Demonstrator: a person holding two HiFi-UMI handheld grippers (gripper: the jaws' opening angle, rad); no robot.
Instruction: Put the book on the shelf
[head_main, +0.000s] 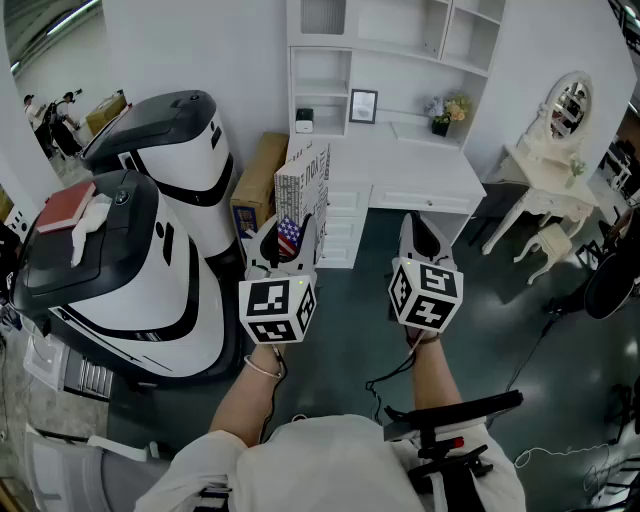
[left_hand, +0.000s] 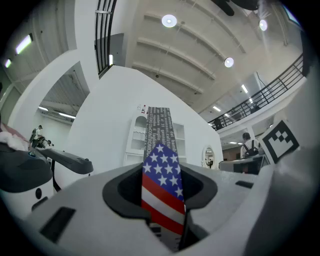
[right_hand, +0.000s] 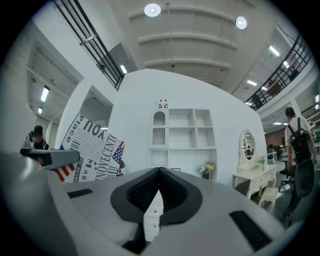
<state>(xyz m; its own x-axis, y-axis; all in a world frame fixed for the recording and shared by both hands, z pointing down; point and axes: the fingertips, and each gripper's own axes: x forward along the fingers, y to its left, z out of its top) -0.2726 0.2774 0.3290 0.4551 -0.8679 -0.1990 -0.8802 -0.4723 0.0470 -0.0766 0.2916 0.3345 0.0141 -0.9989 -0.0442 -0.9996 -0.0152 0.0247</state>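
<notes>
At far left, what may be a red volume (head_main: 64, 205) lies atop a white-and-black machine (head_main: 150, 270), though the view there is small. Your left claw (head_main: 286, 236) is clamped on the book (head_main: 303, 180), whose newsprint-and-flag cover stands upright between the pads. Just beside it, your right claw (head_main: 419, 228) has its jaws together, with nothing between them. Ahead of both stands the white shelf (head_main: 372, 45) above its white table (head_main: 425, 165), and the book is held well apart from it. A vanity with an oval mirror (head_main: 570, 105) stands at right.
</notes>
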